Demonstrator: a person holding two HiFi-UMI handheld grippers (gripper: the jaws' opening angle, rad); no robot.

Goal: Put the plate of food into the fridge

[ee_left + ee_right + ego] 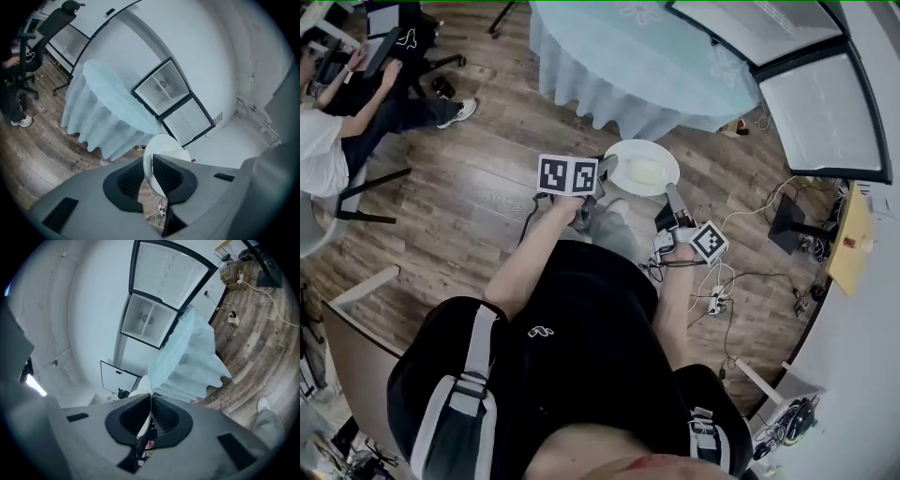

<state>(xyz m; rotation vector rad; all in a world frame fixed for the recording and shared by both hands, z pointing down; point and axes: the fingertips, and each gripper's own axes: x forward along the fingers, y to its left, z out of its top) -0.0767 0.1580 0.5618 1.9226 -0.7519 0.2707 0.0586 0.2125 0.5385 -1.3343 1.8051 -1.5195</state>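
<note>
One plate [642, 169], two grippers [607, 171] [669, 191], one cloth-draped round table [647, 56] and one fridge [820, 112] with two glass doors.

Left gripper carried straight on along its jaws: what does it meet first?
The left gripper holds the plate; beyond it, likely the draped round table, in front of the fridge, though depth is unclear.

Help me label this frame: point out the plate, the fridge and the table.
plate [664, 159]: head view, bare white part near its right rim.
fridge [187, 123]: left gripper view, lower glass door.
table [614, 47]: head view, bare cloth-covered top.
</note>
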